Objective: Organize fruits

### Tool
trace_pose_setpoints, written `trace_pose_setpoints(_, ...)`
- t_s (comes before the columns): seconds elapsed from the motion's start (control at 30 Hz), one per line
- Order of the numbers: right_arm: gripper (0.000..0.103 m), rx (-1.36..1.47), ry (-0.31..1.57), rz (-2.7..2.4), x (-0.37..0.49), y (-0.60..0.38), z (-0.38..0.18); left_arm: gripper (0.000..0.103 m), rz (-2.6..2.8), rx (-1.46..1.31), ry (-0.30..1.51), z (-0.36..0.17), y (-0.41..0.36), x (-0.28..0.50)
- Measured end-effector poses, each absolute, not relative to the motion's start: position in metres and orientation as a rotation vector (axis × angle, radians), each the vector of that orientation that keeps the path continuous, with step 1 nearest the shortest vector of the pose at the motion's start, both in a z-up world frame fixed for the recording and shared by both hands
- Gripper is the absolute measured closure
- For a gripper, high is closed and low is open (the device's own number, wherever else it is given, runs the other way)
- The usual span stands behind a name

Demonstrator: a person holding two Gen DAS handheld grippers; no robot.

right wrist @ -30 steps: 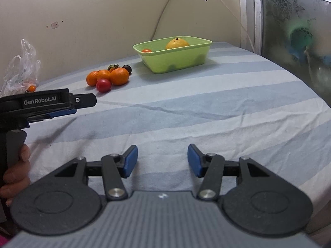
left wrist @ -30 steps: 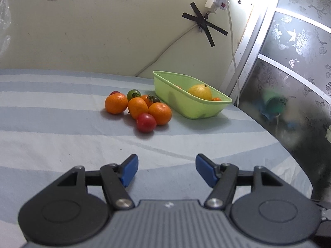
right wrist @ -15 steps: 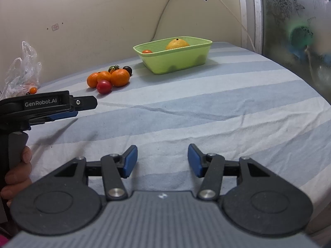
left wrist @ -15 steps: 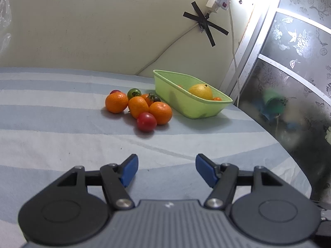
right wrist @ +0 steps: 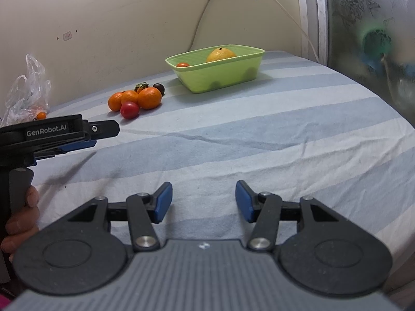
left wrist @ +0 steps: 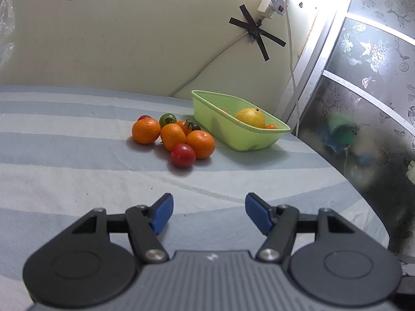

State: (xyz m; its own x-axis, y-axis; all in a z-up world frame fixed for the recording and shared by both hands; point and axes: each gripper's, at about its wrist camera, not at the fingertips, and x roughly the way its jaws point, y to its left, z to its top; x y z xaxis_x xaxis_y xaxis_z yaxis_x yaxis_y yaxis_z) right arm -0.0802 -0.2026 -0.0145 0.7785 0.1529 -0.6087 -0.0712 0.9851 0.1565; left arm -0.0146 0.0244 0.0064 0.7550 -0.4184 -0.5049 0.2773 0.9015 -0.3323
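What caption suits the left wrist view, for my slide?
Open left gripper faces oranges and tomatoes beside a green basket.

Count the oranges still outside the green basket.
3, clustered on the cloth left of the green basket: far-left one, middle one, nearest the basket. Others could hide behind.

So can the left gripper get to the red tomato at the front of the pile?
Probably yes. The left gripper is open, and only bare striped cloth lies between it and the red tomato.

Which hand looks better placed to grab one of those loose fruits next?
Probably the left. Its open tongs point straight at the red tomato, fairly near. The right tongs sit farther back, with the pile off to their left.
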Motion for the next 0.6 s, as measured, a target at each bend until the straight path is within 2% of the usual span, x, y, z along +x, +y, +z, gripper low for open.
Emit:
trace_pose_setpoints(0.4, 0.046, 0.145, 0.653, 0.127, -0.082, -0.205, -0.017, 0.040, -0.390, -0.248, 0.615, 0.006, 0.025, -0.013)
trace_pose_setpoints(0.6, 0.048, 0.182, 0.626, 0.128, -0.085, -0.215, -0.018, 0.040, -0.372, -0.228, 0.559, 0.010, 0.022, -0.019)
